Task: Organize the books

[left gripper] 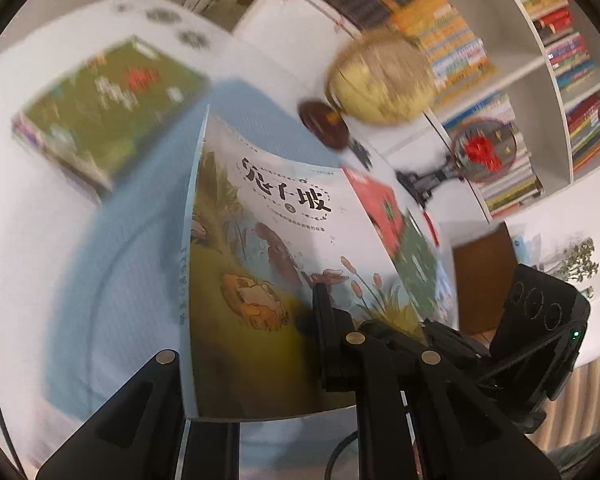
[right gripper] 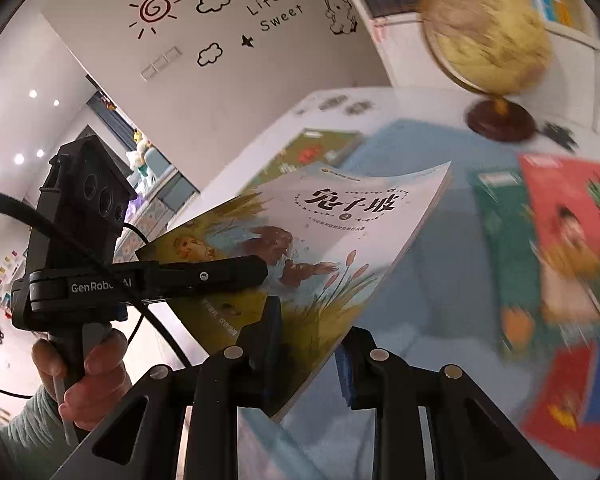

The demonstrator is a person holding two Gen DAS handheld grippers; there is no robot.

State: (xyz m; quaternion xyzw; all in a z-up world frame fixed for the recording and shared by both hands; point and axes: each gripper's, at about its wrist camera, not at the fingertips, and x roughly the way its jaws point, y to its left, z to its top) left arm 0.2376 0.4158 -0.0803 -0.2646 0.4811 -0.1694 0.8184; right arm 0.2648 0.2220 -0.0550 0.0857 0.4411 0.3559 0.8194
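A thin illustrated book (left gripper: 276, 280) with reeds and animals on its cover is held in the air above the blue mat (left gripper: 132, 264). My left gripper (left gripper: 260, 340) is shut on the book's near edge. In the right wrist view my right gripper (right gripper: 300, 344) is shut on the same book (right gripper: 312, 252), and the left gripper (right gripper: 236, 272) clamps the book's left edge. A green book (left gripper: 108, 108) lies on the table at the far left; it also shows in the right wrist view (right gripper: 312, 152). A red and green pile of books (right gripper: 560, 264) lies at the right.
A yellow globe (left gripper: 384, 76) on a dark red base stands at the table's back; it also shows in the right wrist view (right gripper: 488, 36). White shelves (left gripper: 540, 80) full of books stand behind it. A round red ornament (left gripper: 482, 150) sits on a black stand by the shelves.
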